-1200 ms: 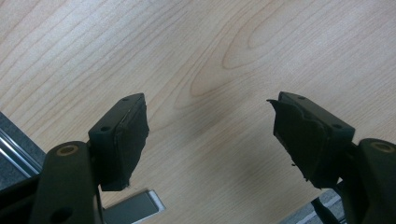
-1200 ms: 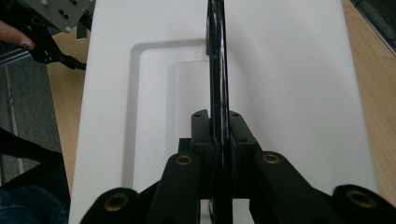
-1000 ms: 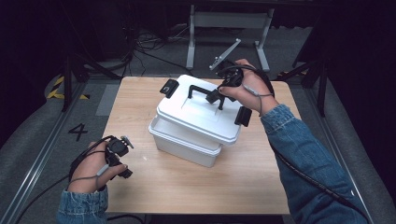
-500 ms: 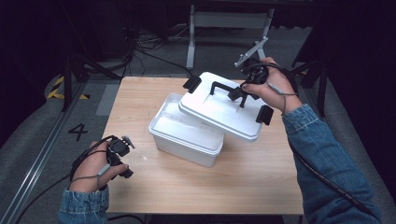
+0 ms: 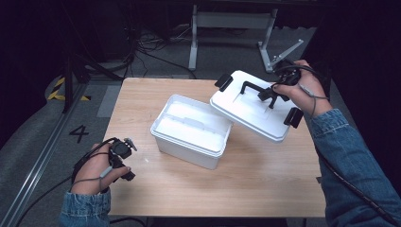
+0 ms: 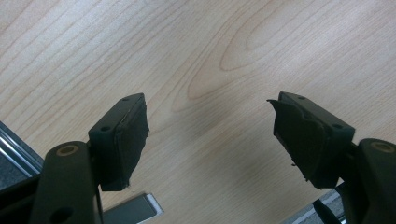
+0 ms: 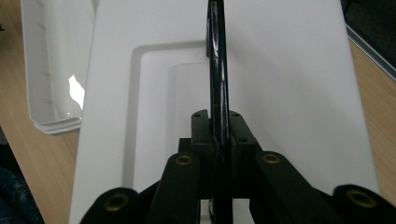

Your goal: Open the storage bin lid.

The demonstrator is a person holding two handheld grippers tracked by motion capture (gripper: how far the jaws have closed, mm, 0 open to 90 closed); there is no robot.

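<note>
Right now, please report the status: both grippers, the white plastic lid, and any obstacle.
Right gripper shut on white plastic lid's black handle, lid lifted off white box. Left gripper open, above wooden table. No obstacle.

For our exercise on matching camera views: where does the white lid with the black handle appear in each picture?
High view: lid at upper right, lifted off beside the open box, held by the right gripper.
Left gripper view: the frame shows bare tabletop between open jaws.
Right gripper view: lid spans the centre.
Shared landmark: the black handle.
</note>
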